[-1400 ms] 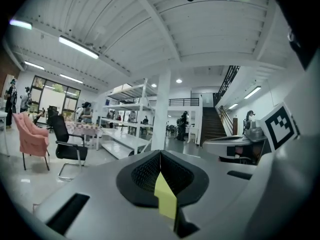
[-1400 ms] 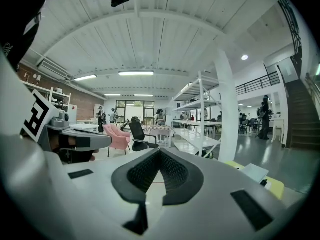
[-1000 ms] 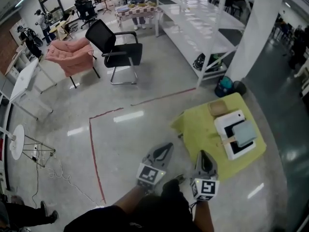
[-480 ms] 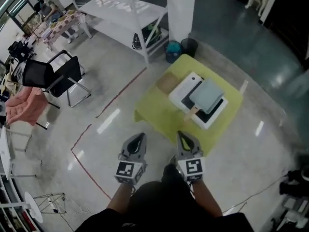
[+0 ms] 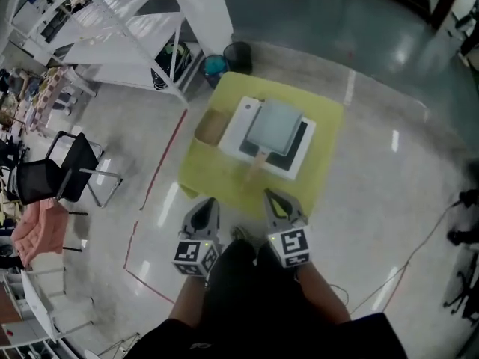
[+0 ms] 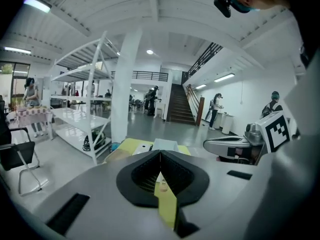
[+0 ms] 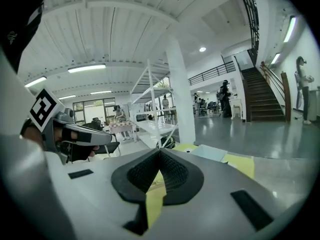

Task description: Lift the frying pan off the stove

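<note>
A square grey frying pan (image 5: 275,124) with a wooden handle (image 5: 254,170) sits on a white stove (image 5: 238,129) with a black top. The stove stands on a low yellow table (image 5: 213,182). Both grippers hover side by side over the floor just short of the table's near edge, pointing at it. My left gripper (image 5: 208,201) is shut and holds nothing. My right gripper (image 5: 269,194) is shut and empty too, nearest the handle's end. In the left gripper view the pan (image 6: 165,144) shows beyond the shut jaws. It also appears in the right gripper view as a pale slab (image 7: 209,153).
A brown board (image 5: 211,126) lies on the table left of the stove. A white shelving rack (image 5: 120,36), a white column (image 5: 206,10) and two small bins (image 5: 215,64) stand behind the table. A black chair (image 5: 56,174) and red floor tape (image 5: 153,182) are to the left, a cable (image 5: 404,264) to the right.
The view has swung round and the table with stove and pan now lies straight ahead, nearer the grippers. Both grippers stay shut and side by side.
</note>
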`<state>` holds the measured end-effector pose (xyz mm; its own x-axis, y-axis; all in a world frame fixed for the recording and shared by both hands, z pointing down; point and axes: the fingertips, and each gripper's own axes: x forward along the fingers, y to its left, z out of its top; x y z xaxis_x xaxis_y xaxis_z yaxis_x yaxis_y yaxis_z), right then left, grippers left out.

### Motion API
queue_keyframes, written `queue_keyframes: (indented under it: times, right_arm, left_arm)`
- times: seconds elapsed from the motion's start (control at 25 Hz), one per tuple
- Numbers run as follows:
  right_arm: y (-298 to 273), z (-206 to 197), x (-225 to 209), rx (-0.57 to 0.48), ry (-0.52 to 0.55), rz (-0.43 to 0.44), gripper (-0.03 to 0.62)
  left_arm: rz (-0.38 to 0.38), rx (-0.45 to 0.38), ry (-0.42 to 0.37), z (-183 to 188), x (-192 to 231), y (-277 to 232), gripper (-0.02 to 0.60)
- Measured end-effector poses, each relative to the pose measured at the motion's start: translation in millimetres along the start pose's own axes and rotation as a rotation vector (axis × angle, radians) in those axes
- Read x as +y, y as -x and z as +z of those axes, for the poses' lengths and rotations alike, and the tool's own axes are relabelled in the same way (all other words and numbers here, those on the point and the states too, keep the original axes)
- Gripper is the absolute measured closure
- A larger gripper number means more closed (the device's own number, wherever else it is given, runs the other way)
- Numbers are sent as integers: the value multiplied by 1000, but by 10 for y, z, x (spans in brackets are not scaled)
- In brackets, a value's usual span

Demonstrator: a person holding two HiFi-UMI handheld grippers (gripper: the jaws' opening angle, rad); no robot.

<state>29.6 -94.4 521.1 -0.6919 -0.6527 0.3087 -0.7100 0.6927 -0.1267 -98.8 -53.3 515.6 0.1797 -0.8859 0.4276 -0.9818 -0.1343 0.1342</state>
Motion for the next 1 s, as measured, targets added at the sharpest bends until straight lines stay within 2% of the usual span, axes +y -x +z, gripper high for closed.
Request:
queue_keyframes:
  times: [0.28, 0.48, 0.76, 1.0]
  right_arm:
    - [-70, -230, -179, 50, -56, -45, 577]
    - [-216, -433, -323, 110, -122, -94, 577]
    - [-615, -744, -511, 172, -413, -125, 577]
    - [-904, -886, -608, 214, -543, -170, 577]
  left_arm:
    - [-95, 58, -36, -81, -127, -400, 538]
    - [-155, 87, -48, -64, -72, -610, 538]
    - [-226, 139, -35, -85, 123, -880, 537]
    - [-268, 192, -19, -188, 311, -1134, 537]
